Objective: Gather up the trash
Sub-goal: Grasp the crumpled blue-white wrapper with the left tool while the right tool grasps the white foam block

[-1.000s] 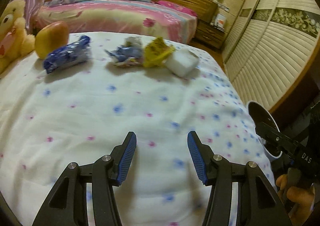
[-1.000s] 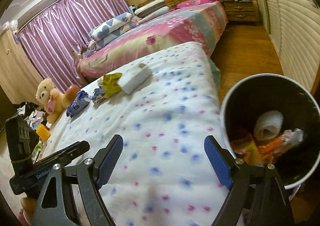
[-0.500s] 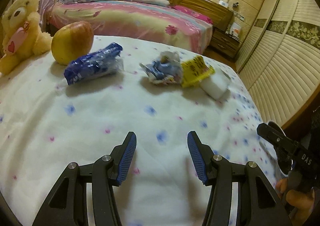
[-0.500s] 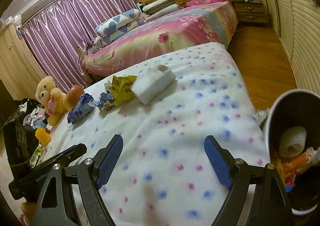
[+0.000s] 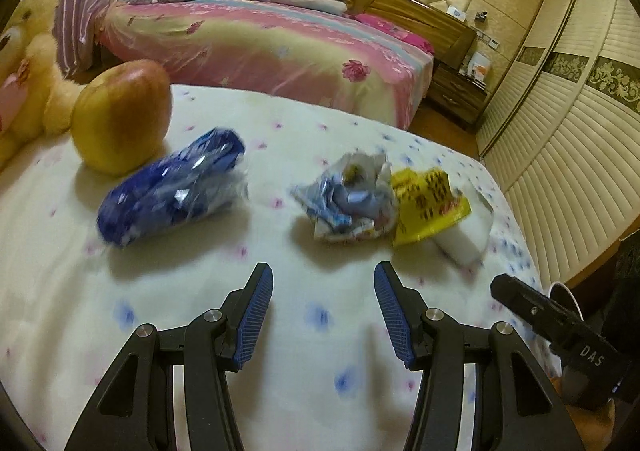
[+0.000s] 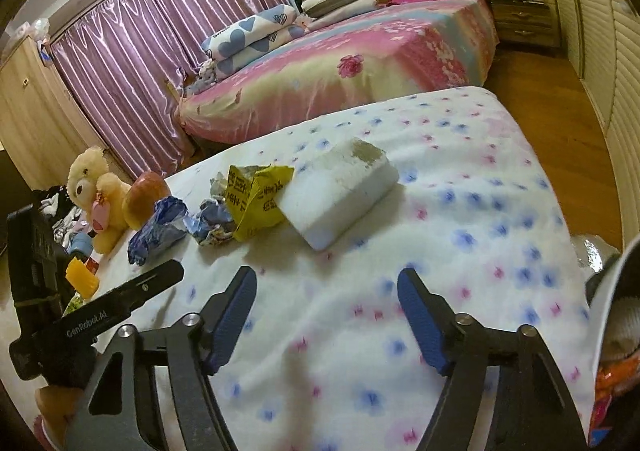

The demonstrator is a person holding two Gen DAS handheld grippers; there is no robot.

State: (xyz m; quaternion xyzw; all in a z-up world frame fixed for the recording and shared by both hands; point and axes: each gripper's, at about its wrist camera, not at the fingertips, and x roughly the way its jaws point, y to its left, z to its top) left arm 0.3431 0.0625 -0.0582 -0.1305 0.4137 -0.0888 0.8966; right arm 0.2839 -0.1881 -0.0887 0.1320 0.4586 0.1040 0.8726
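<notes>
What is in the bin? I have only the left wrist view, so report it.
Observer: The white-rimmed round bin beside the bed already holds orange wrappers.
Operator: Describe the white foam block's top.
Observer: The white foam block has a brownish stained patch at its far end.
Operator: Report the right gripper.
Observer: The right gripper is empty; its jaws have just been closing but stand apart.

A row of trash lies on the flowered bedspread (image 5: 160, 291): a crumpled blue wrapper (image 5: 172, 187) on its side beside an apple (image 5: 120, 115); a balled blue-white wrapper (image 5: 352, 197) touching a creased yellow packet (image 5: 430, 207); the packet overlaps a white foam block (image 6: 340, 191), lying flat; the bin (image 6: 612, 331) at the bedside holds orange scraps.
</notes>
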